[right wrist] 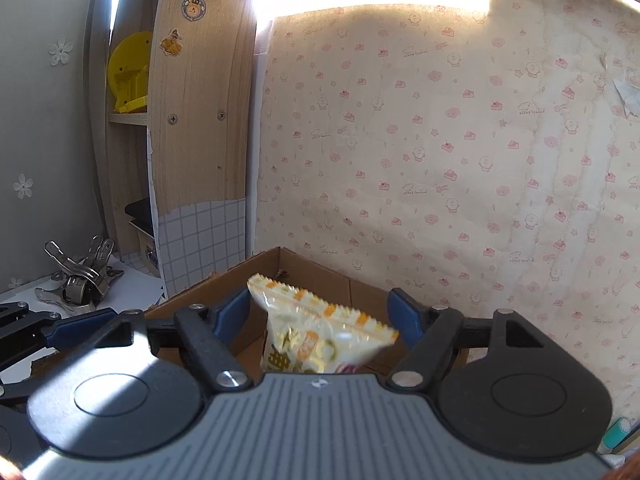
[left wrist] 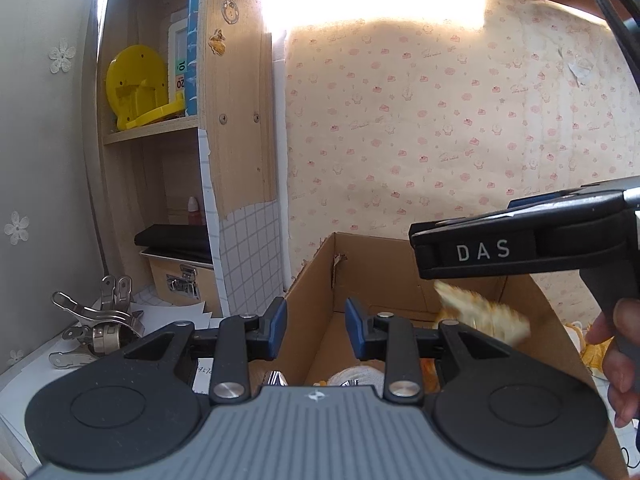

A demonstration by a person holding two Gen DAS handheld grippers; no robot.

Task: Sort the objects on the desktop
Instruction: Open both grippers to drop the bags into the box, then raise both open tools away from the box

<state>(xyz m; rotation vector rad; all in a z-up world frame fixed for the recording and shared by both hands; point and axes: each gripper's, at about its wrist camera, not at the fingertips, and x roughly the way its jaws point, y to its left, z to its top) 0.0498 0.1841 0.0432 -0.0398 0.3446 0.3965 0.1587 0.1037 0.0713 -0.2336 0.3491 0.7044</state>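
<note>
Above the open brown cardboard box (right wrist: 320,276), the right claw (right wrist: 320,316) stands with its blue-padded fingers (right wrist: 230,314) wide apart. A white-and-orange crinkled snack packet (right wrist: 320,328) hangs between them, tilted and blurred, touching neither pad. Seen from the left wrist, this packet (left wrist: 486,316) sits just under the right claw (left wrist: 416,254), over the box interior (left wrist: 328,344). The left claw (left wrist: 316,328) is level with the box's near-left wall, its fingers (left wrist: 276,328) a narrow gap apart with nothing clamped. Left of the box, a heap of shiny metal spring clips (left wrist: 96,322) lies on the white bench (left wrist: 168,314), near the wooden shelf unit (left wrist: 236,120).
</note>
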